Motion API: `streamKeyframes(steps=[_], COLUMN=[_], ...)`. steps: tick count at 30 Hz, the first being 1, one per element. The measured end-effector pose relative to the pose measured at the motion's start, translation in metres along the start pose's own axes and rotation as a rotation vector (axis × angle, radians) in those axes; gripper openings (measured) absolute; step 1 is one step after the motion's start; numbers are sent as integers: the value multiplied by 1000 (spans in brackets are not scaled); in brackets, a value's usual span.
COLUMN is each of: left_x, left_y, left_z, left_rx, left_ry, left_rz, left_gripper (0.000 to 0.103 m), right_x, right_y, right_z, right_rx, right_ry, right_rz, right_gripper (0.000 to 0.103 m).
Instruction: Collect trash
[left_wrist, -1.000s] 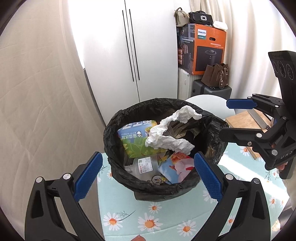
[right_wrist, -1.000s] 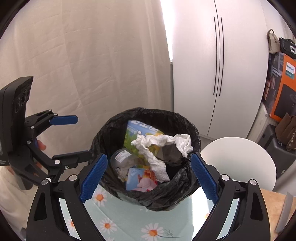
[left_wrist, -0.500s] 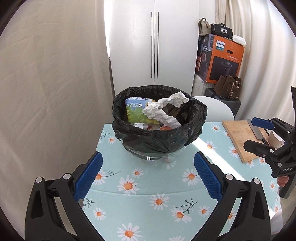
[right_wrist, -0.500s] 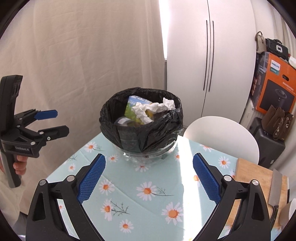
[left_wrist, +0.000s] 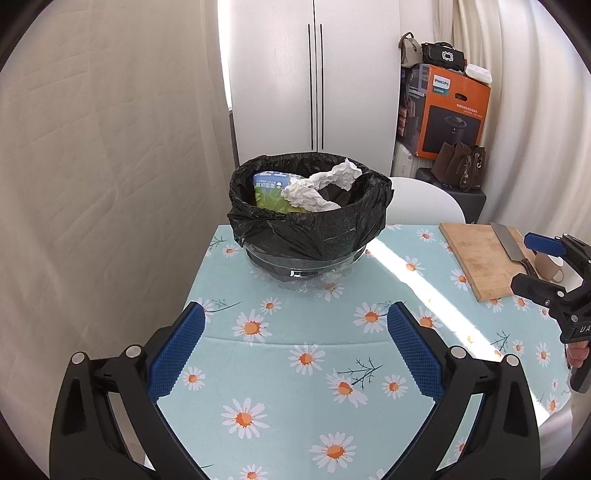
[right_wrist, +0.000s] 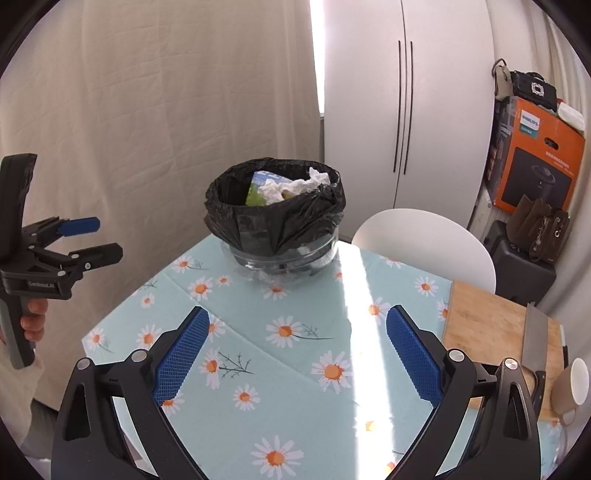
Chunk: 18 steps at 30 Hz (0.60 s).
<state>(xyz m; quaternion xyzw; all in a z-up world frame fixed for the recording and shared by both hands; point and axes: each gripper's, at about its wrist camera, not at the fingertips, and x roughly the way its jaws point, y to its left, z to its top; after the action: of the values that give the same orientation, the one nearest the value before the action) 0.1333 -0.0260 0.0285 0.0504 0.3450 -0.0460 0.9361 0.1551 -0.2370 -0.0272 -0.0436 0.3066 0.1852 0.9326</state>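
My left wrist camera looks forward over the daisy tablecloth (left_wrist: 295, 369) from its near edge, facing the lined trash bin (left_wrist: 310, 229) head-on. My right wrist camera sits further right, angled left toward that bin (right_wrist: 275, 221) — a little farther off. Both share bin, cloth, cutting board (left_wrist: 480, 258) and white cabinet (right_wrist: 402, 103) — and each catches the other gripper at its edge.
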Motion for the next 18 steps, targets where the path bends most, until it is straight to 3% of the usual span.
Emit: streamKeyframes(steps=[18], left_x=[6], left_y=[-4], left_z=[-13], left_rx=[25], left_ry=[11], left_rz=[16], left_gripper=[97], right_x=[-14], right_y=[-1], right_z=[-5], right_rx=[10], right_ry=[-11], right_rz=[-35], right_gripper=[92])
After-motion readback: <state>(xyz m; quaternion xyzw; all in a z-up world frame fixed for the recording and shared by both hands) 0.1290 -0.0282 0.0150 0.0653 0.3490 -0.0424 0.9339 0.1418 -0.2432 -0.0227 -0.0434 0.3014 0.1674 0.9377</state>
